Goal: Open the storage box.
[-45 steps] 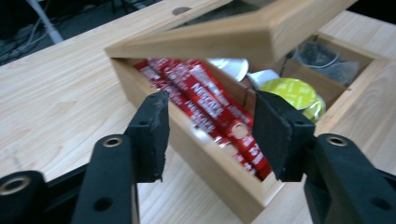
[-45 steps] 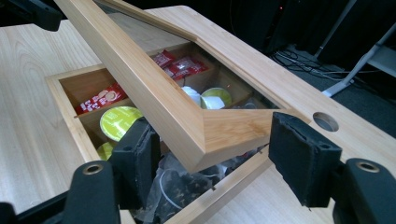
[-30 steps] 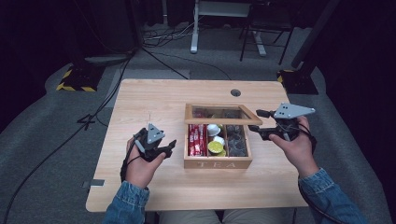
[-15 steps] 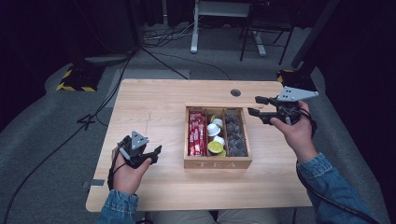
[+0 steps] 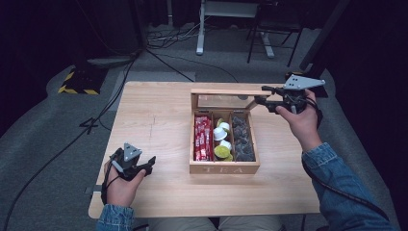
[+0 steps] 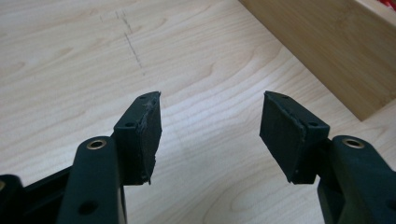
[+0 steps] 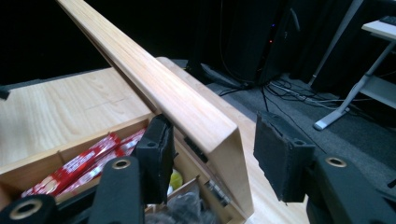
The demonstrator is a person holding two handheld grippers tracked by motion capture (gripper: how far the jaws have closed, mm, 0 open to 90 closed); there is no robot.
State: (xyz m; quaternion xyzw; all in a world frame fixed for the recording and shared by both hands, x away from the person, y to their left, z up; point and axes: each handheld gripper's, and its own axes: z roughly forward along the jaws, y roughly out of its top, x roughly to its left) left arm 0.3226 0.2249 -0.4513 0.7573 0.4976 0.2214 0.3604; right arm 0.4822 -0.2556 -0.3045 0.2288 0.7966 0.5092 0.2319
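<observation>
While our right gripper (image 5: 263, 94) sits at the raised front corner of the tea box's lid (image 5: 226, 91), its jaws have just been closing with that wooden edge between them. Seen from the right gripper view, 1 pad (image 7: 159, 156) lies against the lid's underside, but the other pad (image 7: 278, 156) stands clear of the wood, so we cannot call it a firm grip. Part of that corner is cut off by the jaw in front of it.

Our left gripper (image 5: 150, 162) hovers low over the bare table (image 5: 154, 115), well apart from the box, jaws spread and empty.

We see the tea box (image 5: 224, 168) near the middle of the table, lid tilted up. It has 3 compartments: red sachets (image 5: 202, 137) at the left, round capsules (image 5: 221, 142) in the middle, dark packets (image 5: 242, 139) at the right. The packets are too dim to make out further.
</observation>
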